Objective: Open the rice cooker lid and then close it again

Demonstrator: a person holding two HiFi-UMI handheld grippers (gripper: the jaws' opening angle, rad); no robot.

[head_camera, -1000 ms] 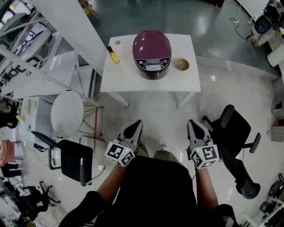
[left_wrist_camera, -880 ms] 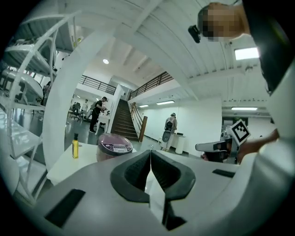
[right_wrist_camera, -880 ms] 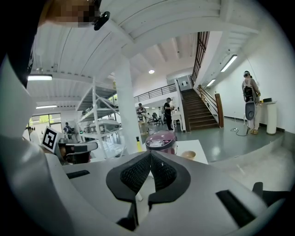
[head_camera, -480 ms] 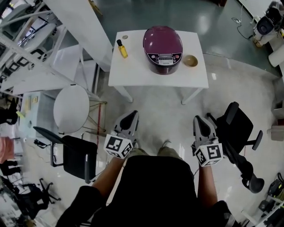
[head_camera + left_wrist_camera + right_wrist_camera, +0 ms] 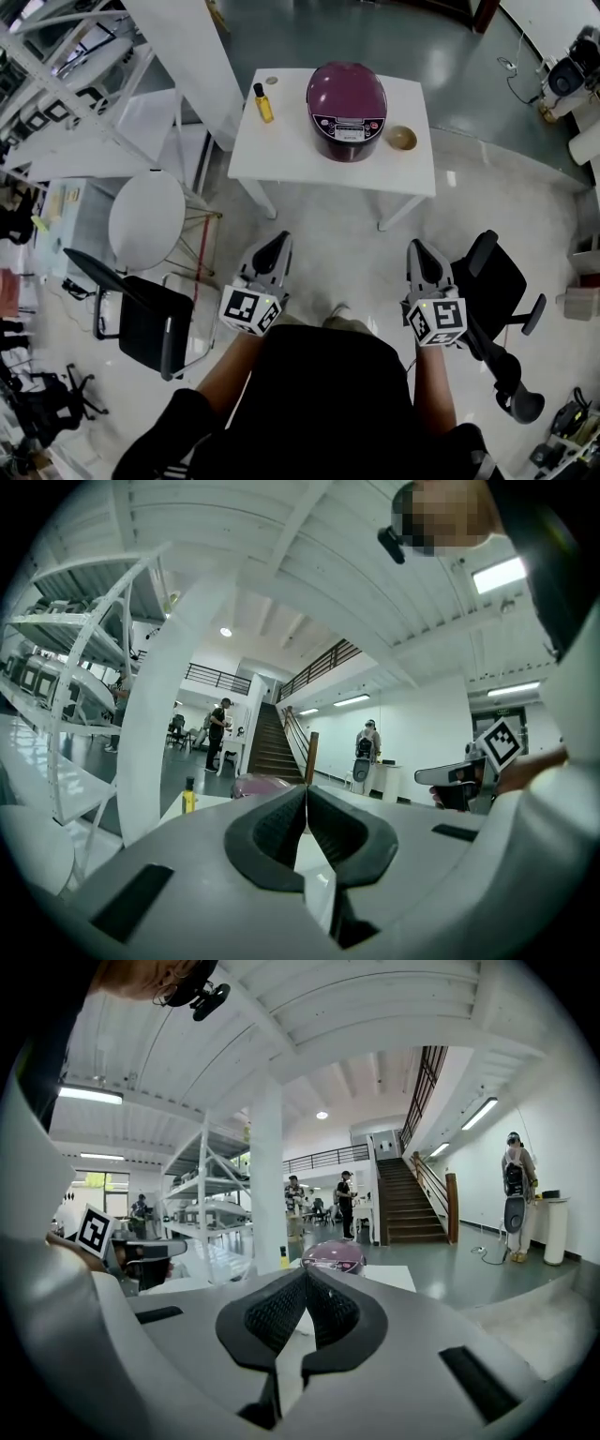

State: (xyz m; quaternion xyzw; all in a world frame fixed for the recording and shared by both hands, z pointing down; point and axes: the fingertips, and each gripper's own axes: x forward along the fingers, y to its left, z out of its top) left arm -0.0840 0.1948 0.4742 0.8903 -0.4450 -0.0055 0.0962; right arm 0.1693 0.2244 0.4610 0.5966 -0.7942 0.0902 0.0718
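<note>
**Cooker lid down, both jaws shut**

We see the purple rice cooker [image 5: 347, 108] on the white counter [image 5: 281, 159], with its lid [image 5: 346, 86] down. That fits a lid waiting to be opened, or one shut again. Our left gripper [image 5: 279, 242] and right gripper [image 5: 416, 249] are far from the cooker, jaws closed on nothing. A yellow bottle [image 5: 263, 103] and a small bowl [image 5: 402, 138] sit beside the cooker, so we should keep clear of them.

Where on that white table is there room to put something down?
The table is bare along its near edge, in front of the rice cooker, widest toward the bottle. Another gap lies between bottle and cooker. The right side is tight: the bowl sits close beside the cooker.
</note>
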